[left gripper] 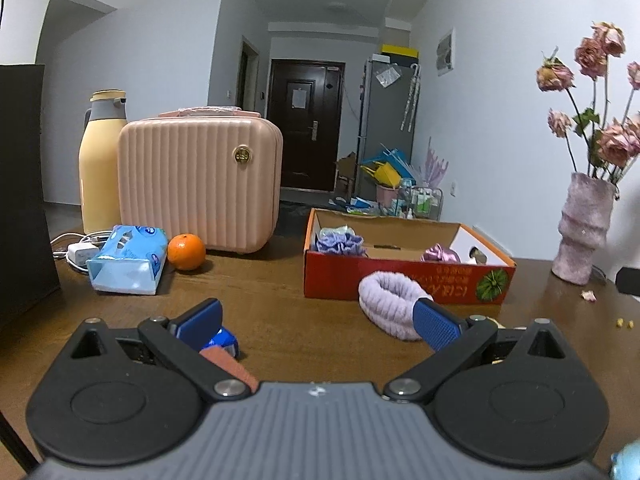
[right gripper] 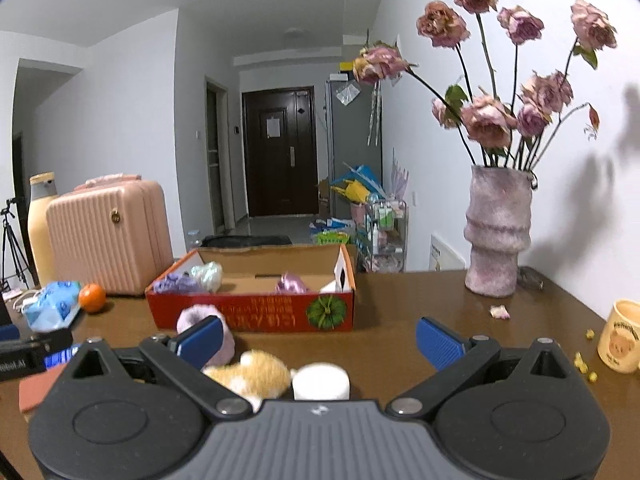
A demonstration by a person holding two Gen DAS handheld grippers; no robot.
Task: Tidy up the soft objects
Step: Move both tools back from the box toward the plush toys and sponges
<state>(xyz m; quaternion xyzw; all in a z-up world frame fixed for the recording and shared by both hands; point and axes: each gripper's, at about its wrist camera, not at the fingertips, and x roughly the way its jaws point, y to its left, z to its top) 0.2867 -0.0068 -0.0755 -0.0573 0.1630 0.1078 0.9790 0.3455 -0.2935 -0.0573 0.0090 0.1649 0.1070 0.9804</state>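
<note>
Lilac headband (left gripper: 390, 304) lies before the red box (left gripper: 400, 276); both grippers' fingers (left gripper: 434, 322) spread wide, empty.

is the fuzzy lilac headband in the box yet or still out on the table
Out. The lilac headband lies on the table against the front wall of the red cardboard box; the right wrist view agrees.

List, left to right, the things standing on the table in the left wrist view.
Yellow thermos jug → blue tissue pack → orange fruit → red cardboard box → fuzzy pink vase.
</note>
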